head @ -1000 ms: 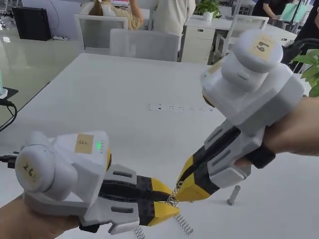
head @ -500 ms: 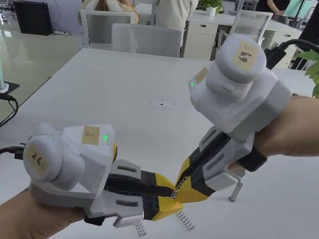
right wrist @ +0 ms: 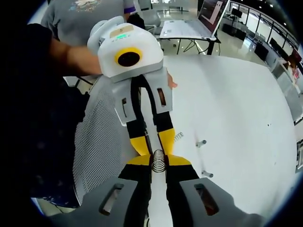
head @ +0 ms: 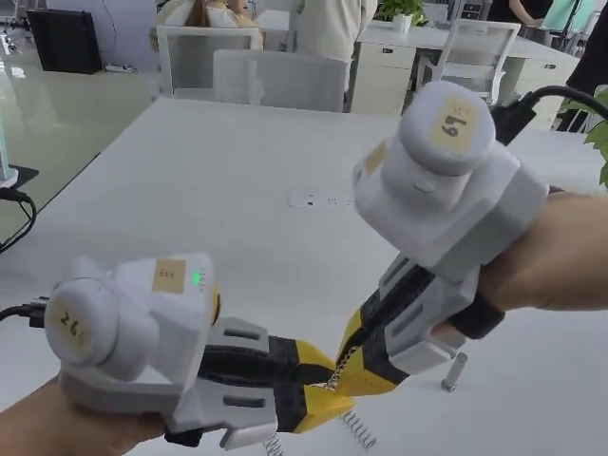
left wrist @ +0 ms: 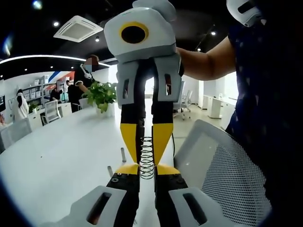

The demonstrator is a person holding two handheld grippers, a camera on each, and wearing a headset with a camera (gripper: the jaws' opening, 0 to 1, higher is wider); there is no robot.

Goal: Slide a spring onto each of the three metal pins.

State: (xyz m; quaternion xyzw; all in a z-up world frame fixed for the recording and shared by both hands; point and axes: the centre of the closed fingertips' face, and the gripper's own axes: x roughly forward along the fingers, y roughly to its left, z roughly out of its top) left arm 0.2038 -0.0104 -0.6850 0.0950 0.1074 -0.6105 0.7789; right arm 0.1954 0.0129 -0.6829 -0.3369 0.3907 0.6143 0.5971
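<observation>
Near edge of the tabletop (head: 218,190) — a loose spring (head: 359,429) and a second loose spring (head: 271,445) lie just below the meeting grippers. Risk, as I judge it: anything dropped lands among them or rolls off the near edge.

Left gripper (left wrist: 147,170): clenched on what reads as a thin grey held pin (right wrist: 148,142), seen between its yellow fingers in the right gripper view. The pin looks smooth, so an end-on push could make it swivel or slip in the grasp.

Right gripper (right wrist: 158,163): clamped on the spring (left wrist: 147,153), tip to tip with the left.
- If the coil mouth and pin sit off-axis, the wire end would likely catch on the pin tip and the spring would bow or flick out sideways.
- Too hard a squeeze could pinch the coils and stop them sliding.

Farther, toward the right edge — a standing pin (head: 453,371), upright and bare, sits close under the right gripper's body. A wide wrist swing could topple it.

The spring itself:
- It is bare steel wire, slim and straight, with open, evenly spaced coils.
- It is held off the tabletop between the two sets of jaws.
- End-on, it shows a round open mouth.
- It is probably soft and quick to flex.
</observation>
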